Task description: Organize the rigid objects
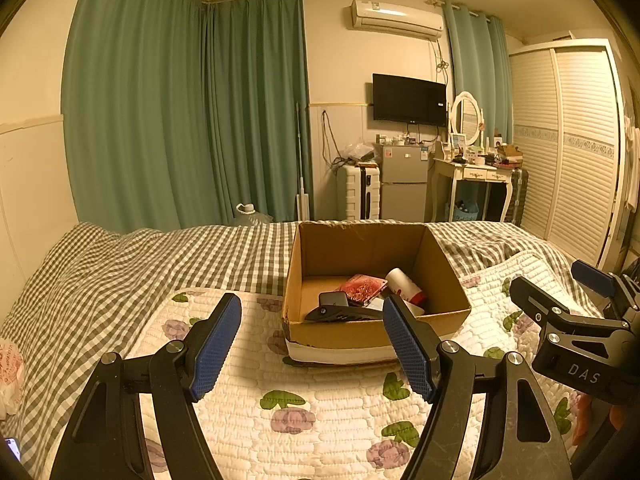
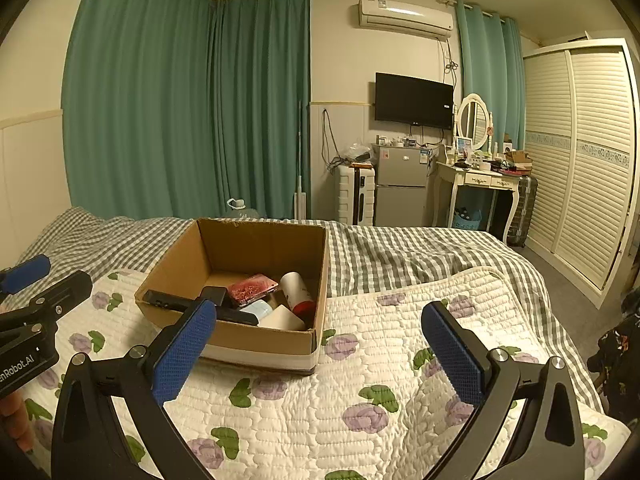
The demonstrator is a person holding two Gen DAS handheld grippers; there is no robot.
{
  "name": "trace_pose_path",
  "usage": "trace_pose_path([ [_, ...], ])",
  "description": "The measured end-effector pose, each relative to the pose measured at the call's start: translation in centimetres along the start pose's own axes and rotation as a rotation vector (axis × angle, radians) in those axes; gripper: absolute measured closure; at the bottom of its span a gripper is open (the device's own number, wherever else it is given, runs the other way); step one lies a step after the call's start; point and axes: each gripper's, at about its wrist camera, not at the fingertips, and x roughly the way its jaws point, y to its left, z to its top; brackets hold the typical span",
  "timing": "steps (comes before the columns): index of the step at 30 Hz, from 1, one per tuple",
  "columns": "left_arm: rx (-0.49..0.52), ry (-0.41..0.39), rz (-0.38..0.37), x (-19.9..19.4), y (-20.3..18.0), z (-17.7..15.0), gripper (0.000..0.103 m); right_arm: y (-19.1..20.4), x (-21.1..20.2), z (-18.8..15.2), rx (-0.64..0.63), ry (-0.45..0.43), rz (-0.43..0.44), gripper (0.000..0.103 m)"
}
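An open cardboard box (image 1: 372, 336) (image 2: 280, 342) stands on the floral quilt. Inside lie a red patterned case (image 1: 364, 286) (image 2: 252, 288), a white bottle with a red band (image 1: 404, 284) (image 2: 296, 290), a long black object (image 1: 344, 314) (image 2: 192, 304), a small dark block (image 1: 333, 299) and pale items (image 2: 276, 316). My left gripper (image 1: 314, 346) is open and empty, just in front of the box. My right gripper (image 2: 318, 350) is open and empty, to the right of the box; it also shows in the left wrist view (image 1: 560, 292).
The quilt (image 2: 360, 400) lies over a checked bedsheet (image 1: 120, 272). Behind the bed are green curtains (image 1: 180, 112), a suitcase (image 1: 358, 192), a small fridge (image 1: 404, 182), a dressing table (image 1: 476, 172) and a wardrobe (image 1: 568, 140). A crumpled bag (image 1: 10, 376) lies at the left edge.
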Motion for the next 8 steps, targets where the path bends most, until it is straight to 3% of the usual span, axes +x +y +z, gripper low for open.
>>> trace_pose_path([
  [8,-0.005,0.006,-0.007,0.24,0.22,-0.04,0.027,0.15,0.20,-0.12,-0.001,0.009,-0.007,0.000],
])
